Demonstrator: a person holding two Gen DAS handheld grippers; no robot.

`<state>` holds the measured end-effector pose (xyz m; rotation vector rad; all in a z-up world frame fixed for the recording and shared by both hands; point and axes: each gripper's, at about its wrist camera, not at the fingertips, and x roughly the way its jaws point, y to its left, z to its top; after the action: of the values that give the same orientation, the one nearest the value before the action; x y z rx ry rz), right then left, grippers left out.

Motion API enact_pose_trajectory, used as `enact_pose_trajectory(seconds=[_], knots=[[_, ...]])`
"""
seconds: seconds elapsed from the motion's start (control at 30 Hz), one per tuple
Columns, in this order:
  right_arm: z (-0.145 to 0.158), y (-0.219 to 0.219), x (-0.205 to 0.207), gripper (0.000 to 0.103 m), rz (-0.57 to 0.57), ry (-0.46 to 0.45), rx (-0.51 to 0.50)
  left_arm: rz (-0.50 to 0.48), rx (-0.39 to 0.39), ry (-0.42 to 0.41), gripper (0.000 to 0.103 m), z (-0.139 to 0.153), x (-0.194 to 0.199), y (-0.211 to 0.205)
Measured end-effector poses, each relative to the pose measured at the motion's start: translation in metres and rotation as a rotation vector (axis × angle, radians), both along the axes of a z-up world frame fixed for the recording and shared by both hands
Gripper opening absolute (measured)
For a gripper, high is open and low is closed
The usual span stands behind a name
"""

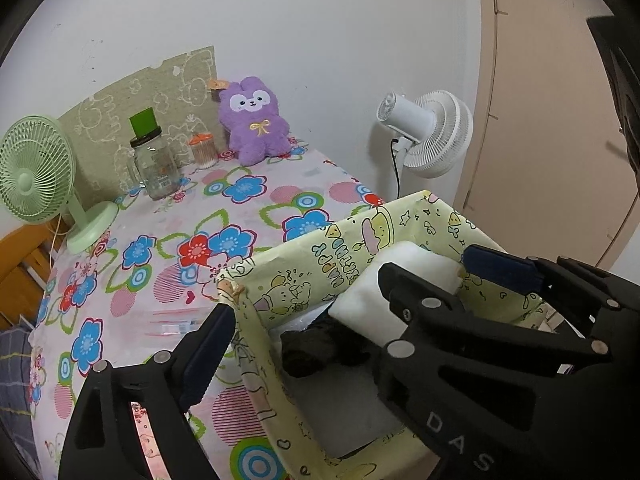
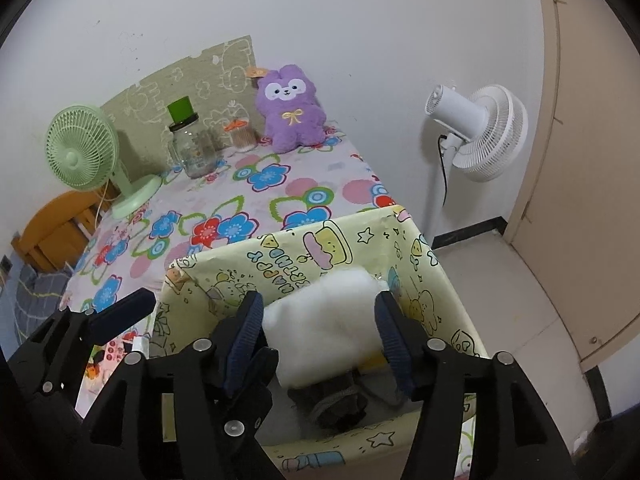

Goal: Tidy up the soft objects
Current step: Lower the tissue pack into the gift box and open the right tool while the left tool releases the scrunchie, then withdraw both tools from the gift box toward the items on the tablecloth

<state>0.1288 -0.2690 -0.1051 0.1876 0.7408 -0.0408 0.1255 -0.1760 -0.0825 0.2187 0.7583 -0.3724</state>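
Flowered tablecloth (image 2: 280,184) lies ahead; my right gripper (image 2: 318,334) stands spread around the white cushion (image 2: 324,320) in the yellow box (image 2: 436,280), my left gripper (image 1: 344,304) spread wide alongside.

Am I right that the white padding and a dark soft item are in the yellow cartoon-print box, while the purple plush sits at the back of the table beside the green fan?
Not quite. In the right wrist view the purple plush sits at the back of the table, beside the small orange-lidded container, not the green fan, which stands further left past the glass jar. The white padding and dark soft item are indeed in the box.
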Motion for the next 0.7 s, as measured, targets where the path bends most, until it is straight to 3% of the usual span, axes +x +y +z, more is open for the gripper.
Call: enact_pose_trajectory(seconds=[0.7], knots=[[0.024,0.032,-0.021,0.068,0.009,-0.051,-0.05,0.018,-0.039,-0.04,0.093,0.022,-0.02,0.033]])
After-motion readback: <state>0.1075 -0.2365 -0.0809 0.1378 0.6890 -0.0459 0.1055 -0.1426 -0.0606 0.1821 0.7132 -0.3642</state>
